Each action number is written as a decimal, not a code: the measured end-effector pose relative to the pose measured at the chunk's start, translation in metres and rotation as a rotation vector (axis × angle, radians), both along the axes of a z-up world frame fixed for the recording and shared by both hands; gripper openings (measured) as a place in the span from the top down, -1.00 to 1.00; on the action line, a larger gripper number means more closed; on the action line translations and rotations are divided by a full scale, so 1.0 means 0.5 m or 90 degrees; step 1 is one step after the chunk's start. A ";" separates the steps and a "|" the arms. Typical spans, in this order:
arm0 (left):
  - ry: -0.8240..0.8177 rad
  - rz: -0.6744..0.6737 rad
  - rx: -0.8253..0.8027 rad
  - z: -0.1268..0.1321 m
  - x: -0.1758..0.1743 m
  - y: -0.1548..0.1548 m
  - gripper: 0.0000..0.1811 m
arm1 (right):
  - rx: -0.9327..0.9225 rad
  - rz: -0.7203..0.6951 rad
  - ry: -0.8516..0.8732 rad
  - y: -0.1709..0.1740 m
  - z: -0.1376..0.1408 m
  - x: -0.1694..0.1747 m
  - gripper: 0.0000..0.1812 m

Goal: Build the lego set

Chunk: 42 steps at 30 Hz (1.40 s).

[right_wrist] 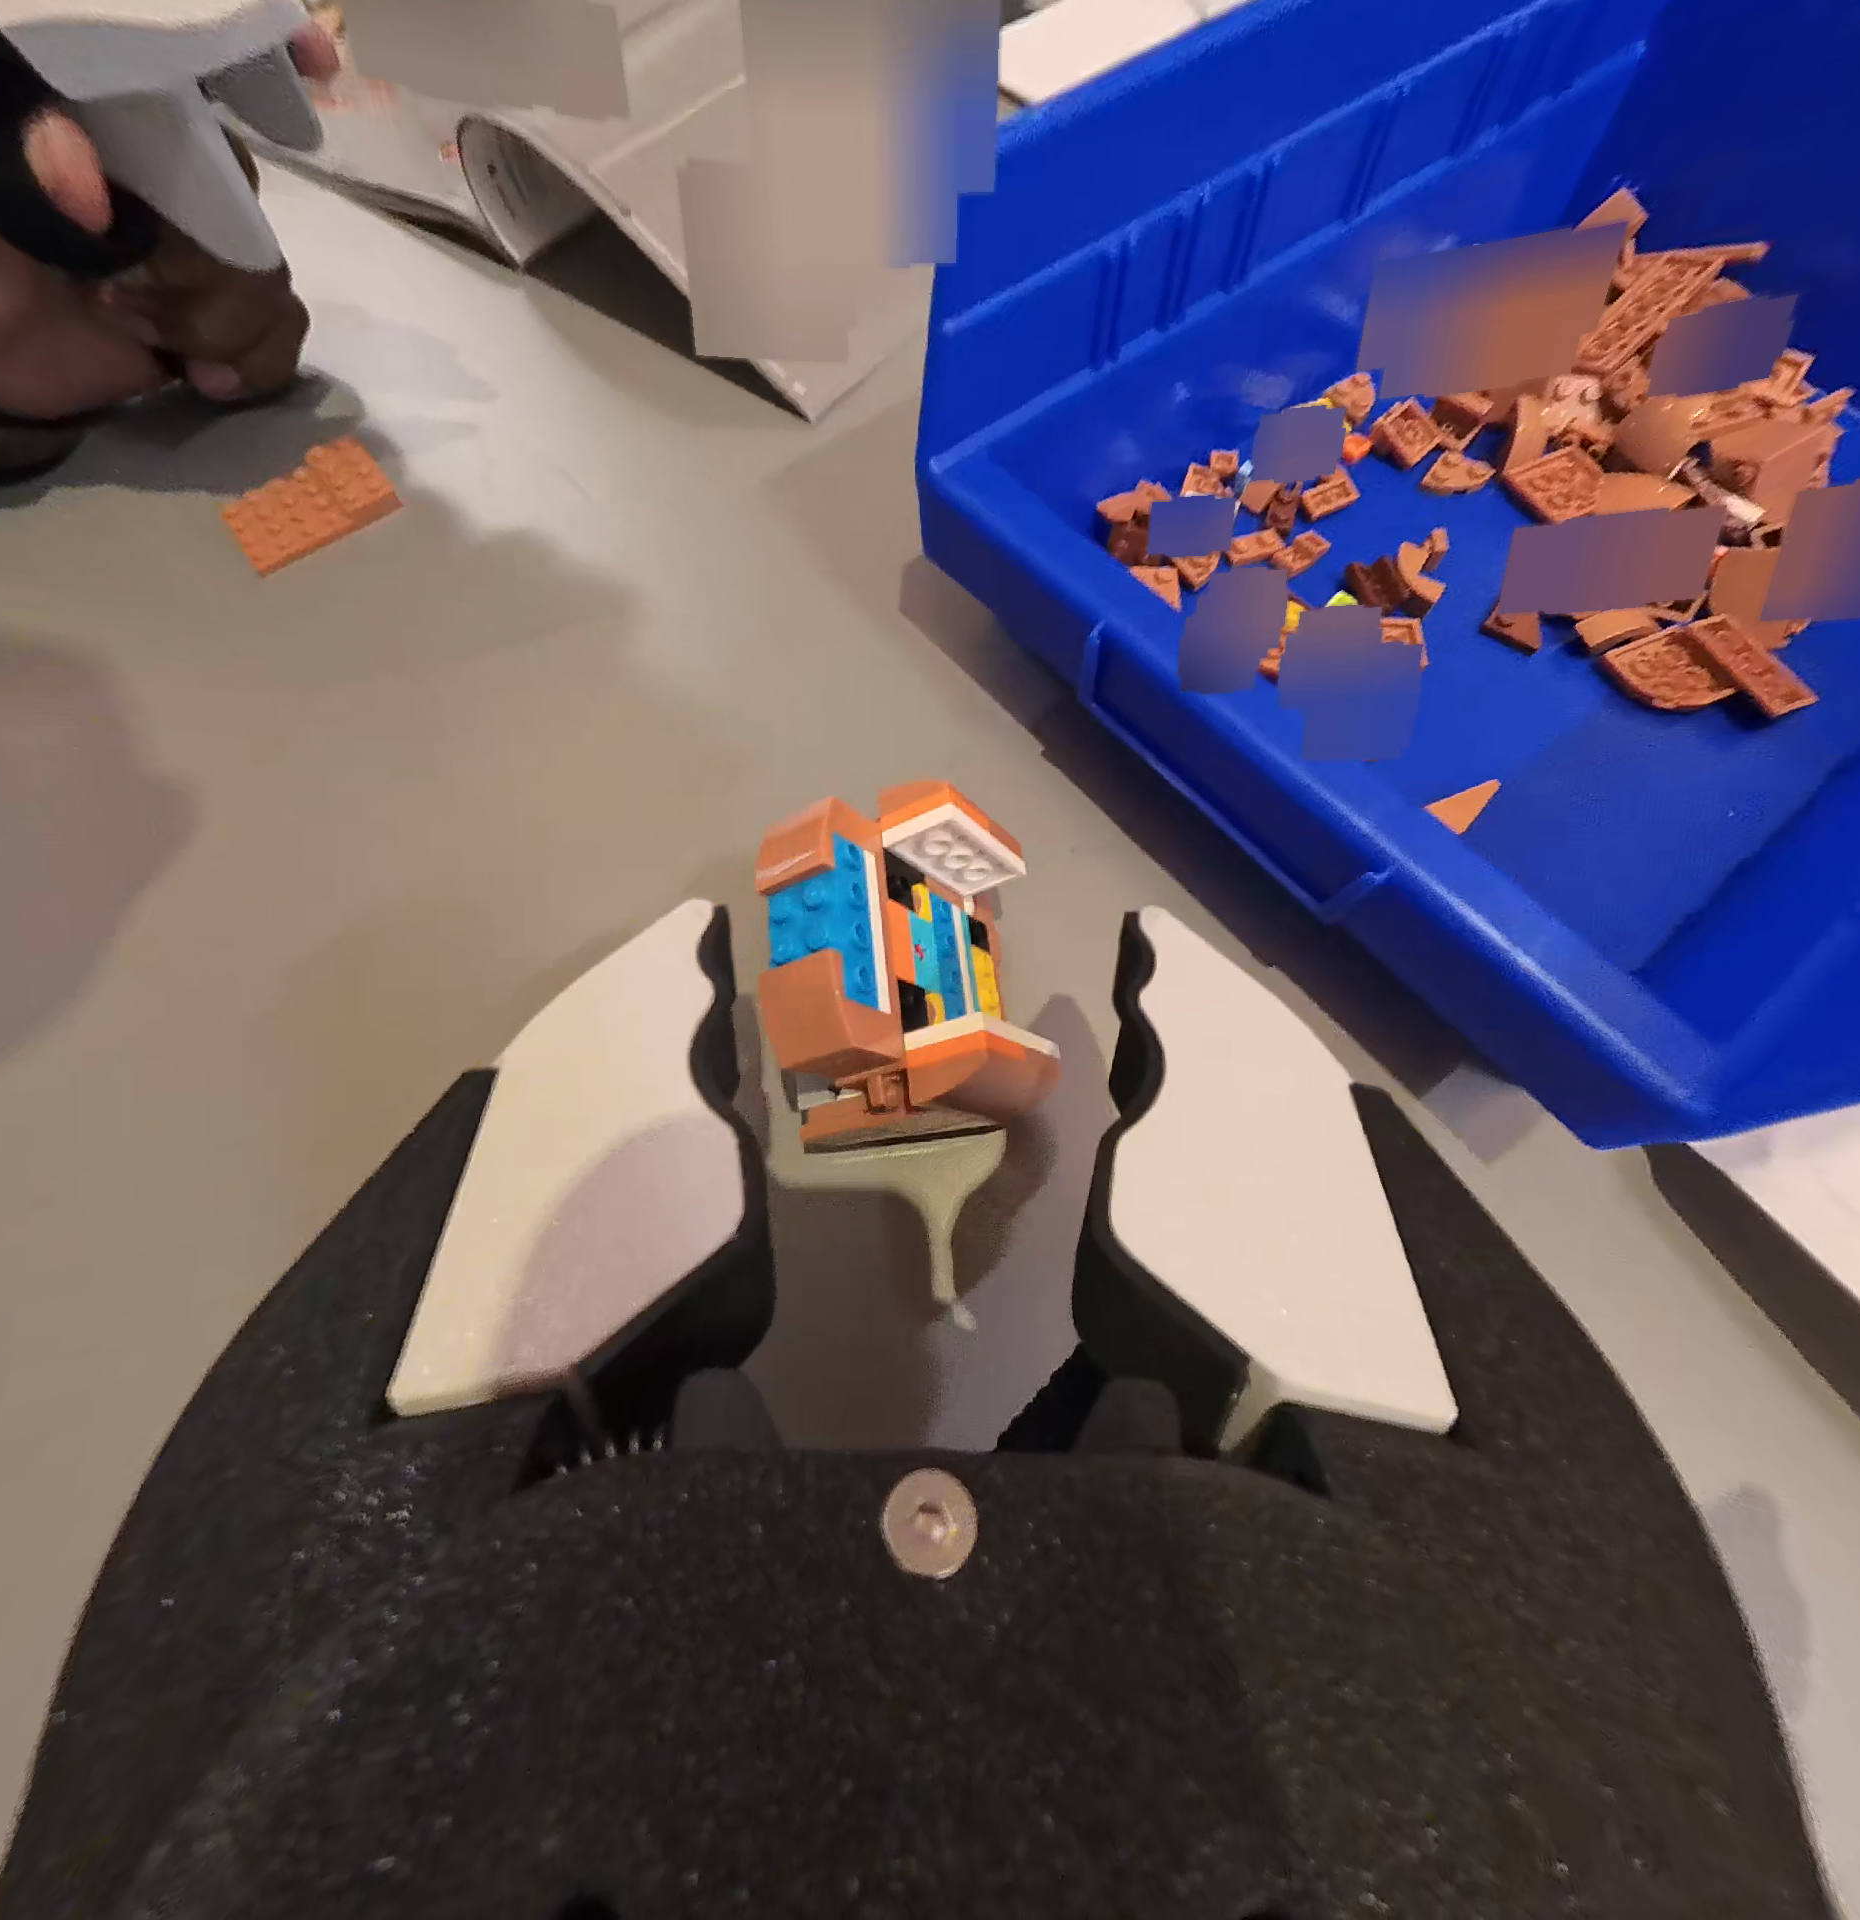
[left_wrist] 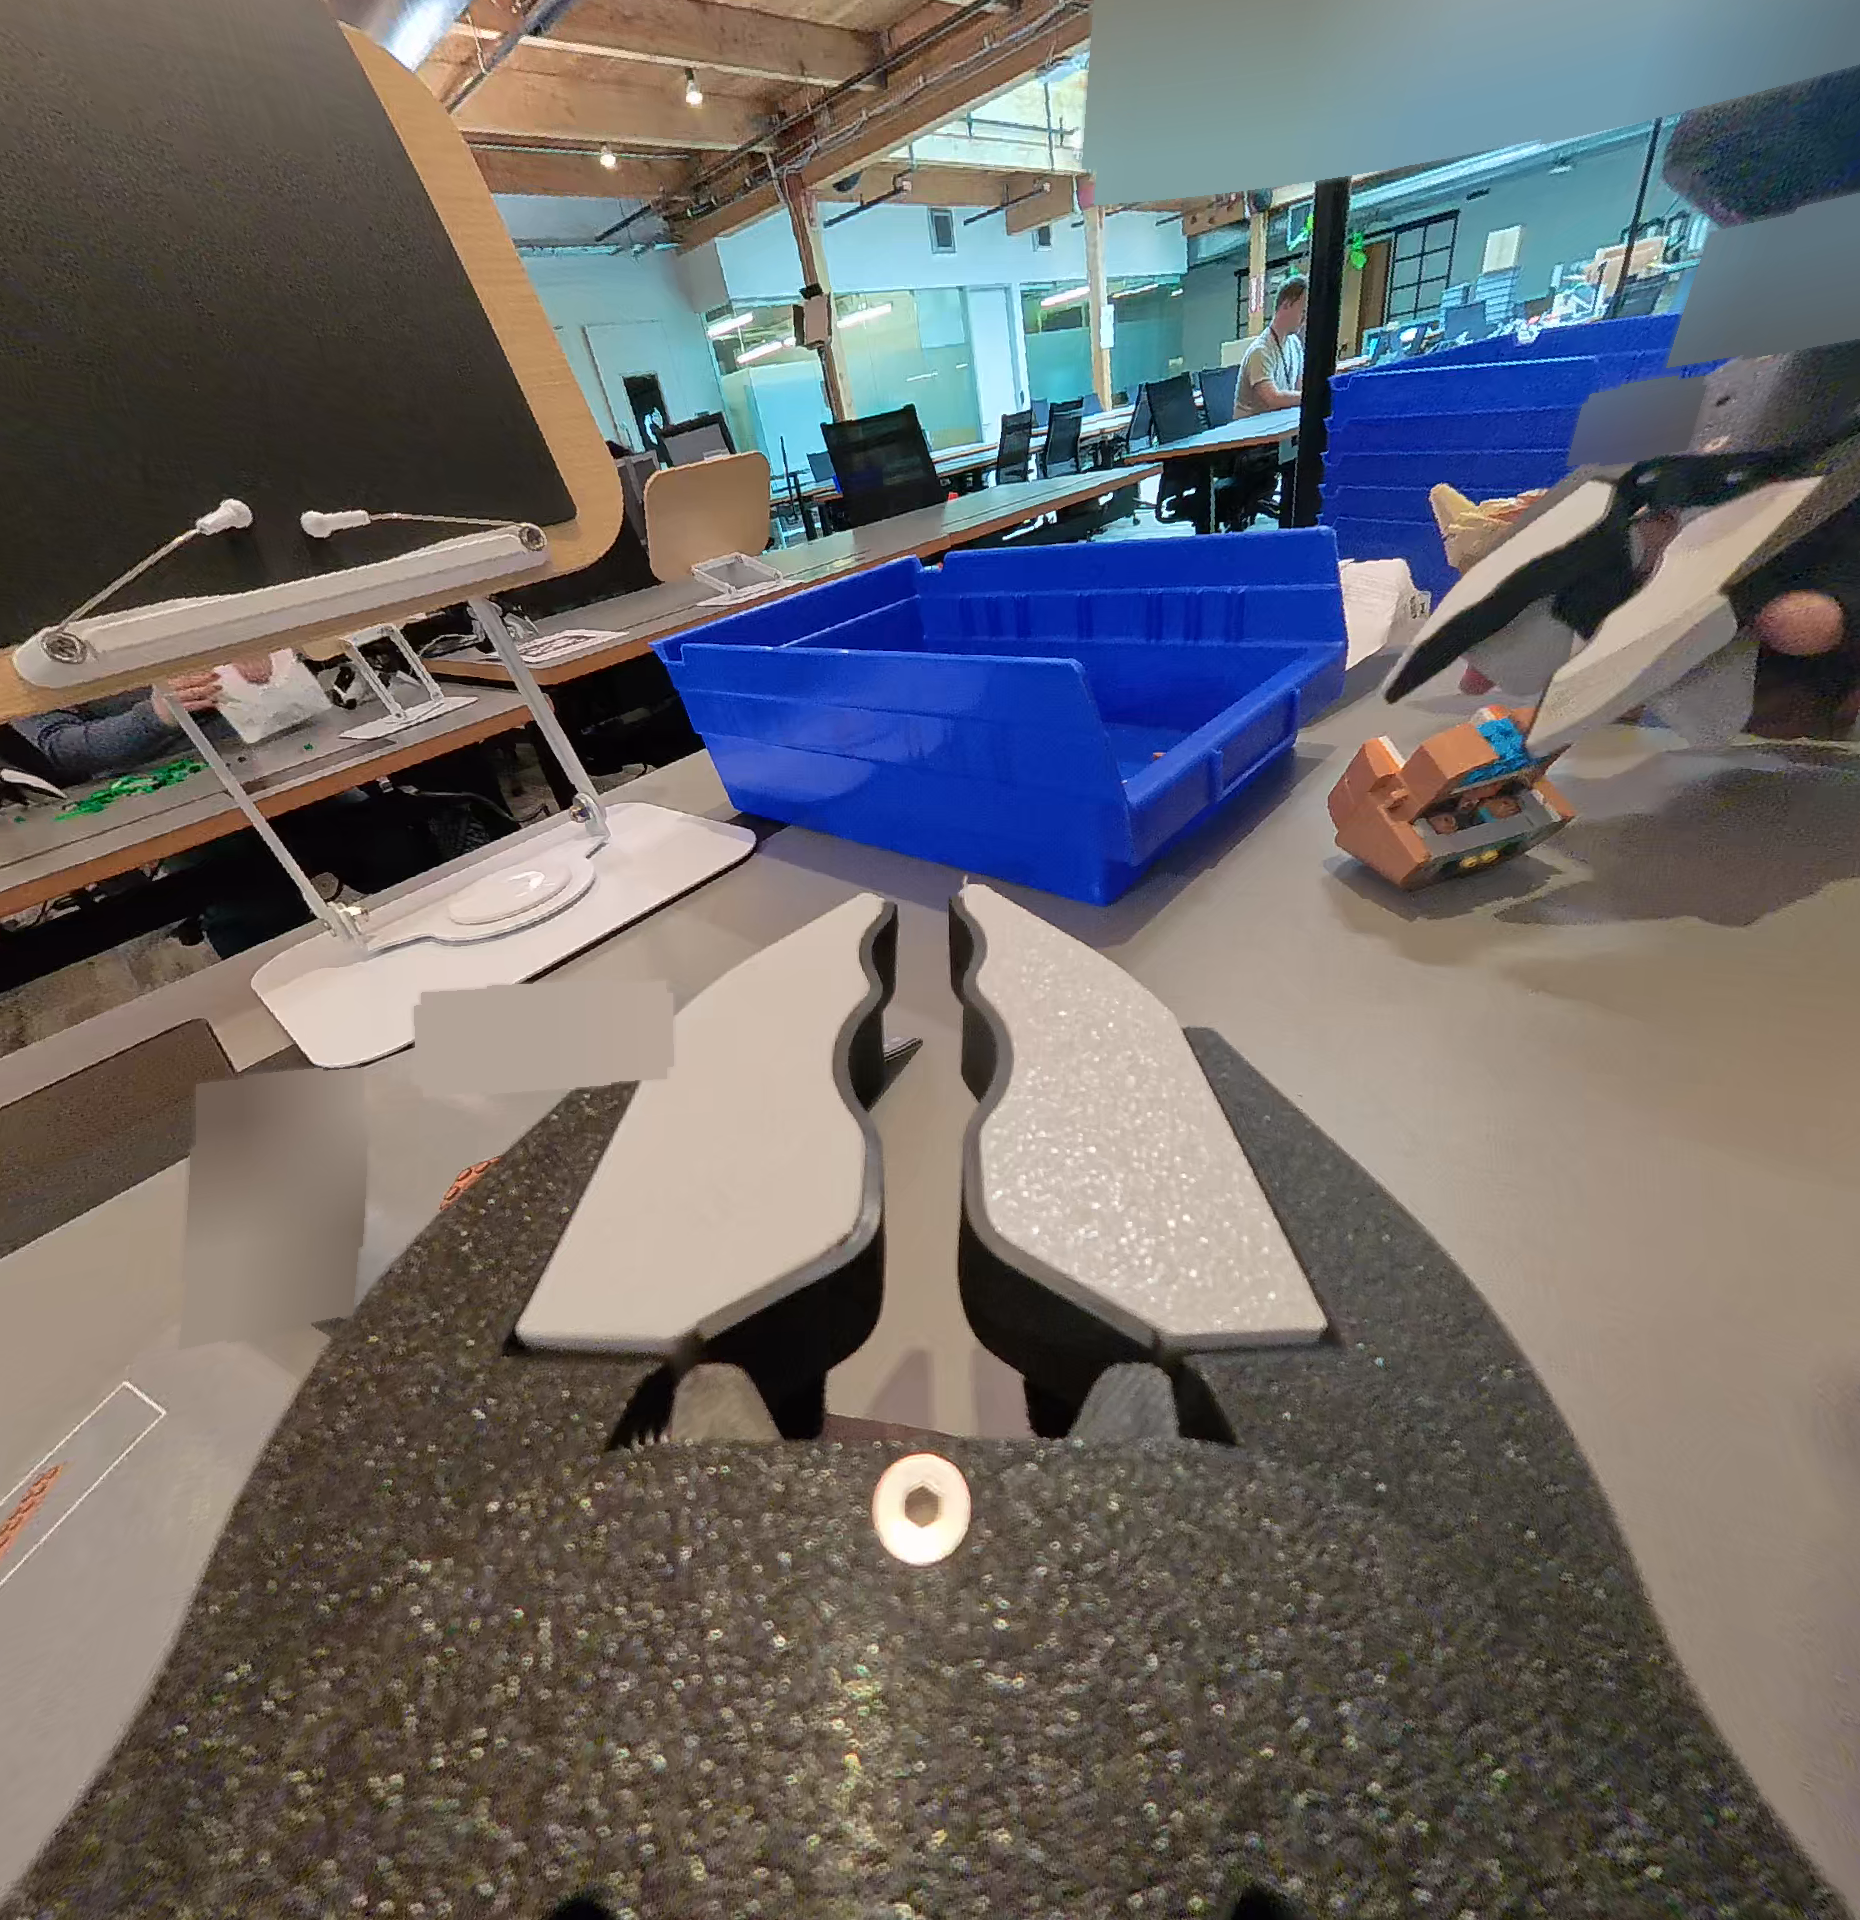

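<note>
A partly built lego model (right_wrist: 884,956) of orange, blue, white and yellow bricks lies tilted on the grey table (right_wrist: 490,831). My right gripper (right_wrist: 926,920) is open, with the model between its fingertips and just beyond them; I cannot tell if they touch it. In the left wrist view the right gripper (left_wrist: 1471,712) hangs over the model (left_wrist: 1445,800). My left gripper (left_wrist: 921,914) has its jaws almost together with nothing between them, low over bare table. An orange plate (right_wrist: 308,504) lies flat on the table at the far left.
A blue bin (right_wrist: 1113,675) with several loose orange-brown bricks (right_wrist: 1632,468) stands right of the model and also shows in the left wrist view (left_wrist: 905,748). An open booklet (right_wrist: 593,187) lies behind. A white stand (left_wrist: 438,904) holding a dark panel is at left. Stacked blue bins (left_wrist: 1477,436) are at back right. My hands' fingertips stand some 25 centimeters from each other. To reach the orange plate (right_wrist: 308,504) in a straight line is about 11 centimeters for my left fingers, about 20 centimeters for my right.
</note>
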<state>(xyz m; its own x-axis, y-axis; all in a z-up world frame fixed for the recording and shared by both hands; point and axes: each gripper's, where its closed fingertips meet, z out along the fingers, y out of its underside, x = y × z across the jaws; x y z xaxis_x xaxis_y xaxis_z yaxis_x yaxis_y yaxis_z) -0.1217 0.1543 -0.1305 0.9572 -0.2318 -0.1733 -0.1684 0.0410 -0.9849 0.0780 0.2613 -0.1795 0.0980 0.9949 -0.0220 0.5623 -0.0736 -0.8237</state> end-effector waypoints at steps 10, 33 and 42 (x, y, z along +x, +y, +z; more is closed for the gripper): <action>-0.003 0.001 0.001 0.001 -0.001 0.001 0.90 | -0.003 -0.028 -0.053 0.014 -0.031 0.009 0.48; -0.003 0.003 -0.001 0.000 -0.001 0.003 0.90 | 0.020 -0.130 -0.027 0.075 -0.006 0.046 0.43; -0.002 0.005 -0.001 0.000 -0.001 0.002 0.90 | 0.037 -0.139 0.001 0.081 0.011 0.039 0.45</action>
<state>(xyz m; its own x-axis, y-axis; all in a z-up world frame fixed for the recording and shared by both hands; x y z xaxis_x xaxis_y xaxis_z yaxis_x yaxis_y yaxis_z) -0.1222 0.1551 -0.1307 0.9595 -0.2252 -0.1694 -0.1652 0.0376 -0.9855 0.0974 0.3018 -0.1738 0.3116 0.9496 0.0350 0.5364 -0.1453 -0.8314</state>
